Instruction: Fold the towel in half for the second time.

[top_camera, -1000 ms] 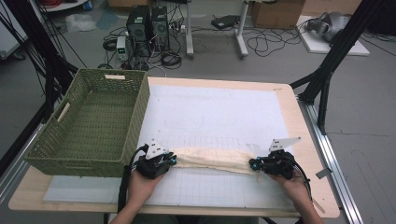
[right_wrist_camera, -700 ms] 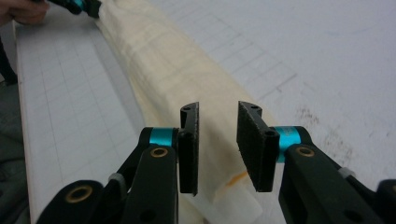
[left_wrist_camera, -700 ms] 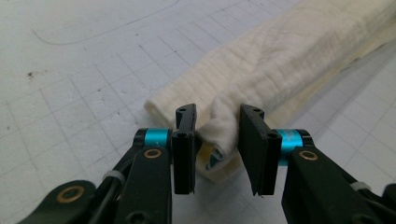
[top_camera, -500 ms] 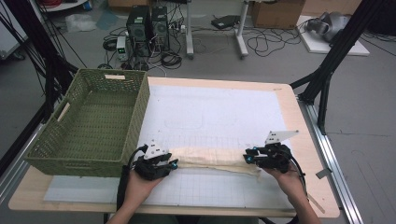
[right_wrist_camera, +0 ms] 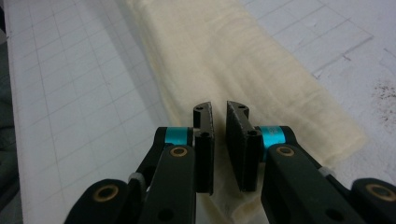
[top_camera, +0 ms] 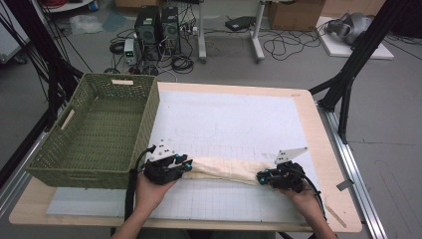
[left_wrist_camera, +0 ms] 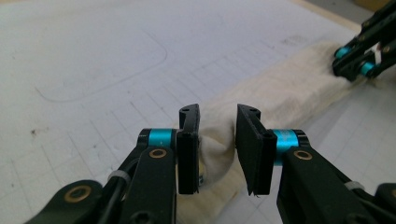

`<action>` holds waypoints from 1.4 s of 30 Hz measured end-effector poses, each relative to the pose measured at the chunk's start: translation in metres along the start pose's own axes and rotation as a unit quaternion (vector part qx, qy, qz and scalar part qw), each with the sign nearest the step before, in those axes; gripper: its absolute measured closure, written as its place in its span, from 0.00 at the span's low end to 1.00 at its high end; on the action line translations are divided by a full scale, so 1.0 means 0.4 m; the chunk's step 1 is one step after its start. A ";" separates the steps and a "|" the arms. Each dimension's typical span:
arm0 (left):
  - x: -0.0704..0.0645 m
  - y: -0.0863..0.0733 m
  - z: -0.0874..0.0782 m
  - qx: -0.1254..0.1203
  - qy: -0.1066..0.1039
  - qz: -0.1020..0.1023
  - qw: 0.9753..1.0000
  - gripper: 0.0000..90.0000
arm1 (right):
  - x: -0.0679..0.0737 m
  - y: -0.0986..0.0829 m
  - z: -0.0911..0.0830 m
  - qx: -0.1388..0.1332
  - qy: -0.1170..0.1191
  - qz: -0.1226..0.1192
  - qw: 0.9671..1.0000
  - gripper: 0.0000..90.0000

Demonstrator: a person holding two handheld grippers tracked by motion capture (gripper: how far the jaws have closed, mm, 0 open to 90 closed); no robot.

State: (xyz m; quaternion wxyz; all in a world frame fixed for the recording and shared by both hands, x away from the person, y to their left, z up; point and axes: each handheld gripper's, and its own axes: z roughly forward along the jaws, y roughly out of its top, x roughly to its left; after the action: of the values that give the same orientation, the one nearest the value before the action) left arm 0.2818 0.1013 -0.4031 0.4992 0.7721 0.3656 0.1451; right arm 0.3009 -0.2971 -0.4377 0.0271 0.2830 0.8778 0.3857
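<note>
A long cream cloth (top_camera: 224, 170) lies folded in a strip across the near part of the white grid mat (top_camera: 224, 119). My left gripper (top_camera: 188, 167) is shut on its left end; in the left gripper view the cloth (left_wrist_camera: 280, 93) bunches up between the jaws of that gripper (left_wrist_camera: 218, 116). My right gripper (top_camera: 261, 177) is shut on the right end, and the right gripper view shows the cloth (right_wrist_camera: 243, 60) running away from the nearly closed jaws of that gripper (right_wrist_camera: 218, 112). The right gripper (left_wrist_camera: 359, 60) also shows far off in the left gripper view.
A green woven basket (top_camera: 149, 114) stands empty at the table's left, close to my left hand. The wooden table edge (top_camera: 328, 149) runs along the right, with a black frame leg (top_camera: 348, 74) beyond it. Computers and cables sit on the floor behind.
My right gripper has moved left with its end of the cloth, so the strip is shorter and slacker. The left gripper has stayed almost where it was.
</note>
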 end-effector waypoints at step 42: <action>-0.003 -0.077 0.079 0.105 0.033 0.063 0.992 0.87 | 0.044 0.015 0.019 0.015 0.002 -0.046 0.999 0.84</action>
State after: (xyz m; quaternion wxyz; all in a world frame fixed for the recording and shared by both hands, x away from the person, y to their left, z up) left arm 0.2866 0.0868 -0.4445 0.3932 0.8362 0.3461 0.1627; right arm 0.2912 -0.2798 -0.4358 0.0391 0.2420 0.8957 0.3710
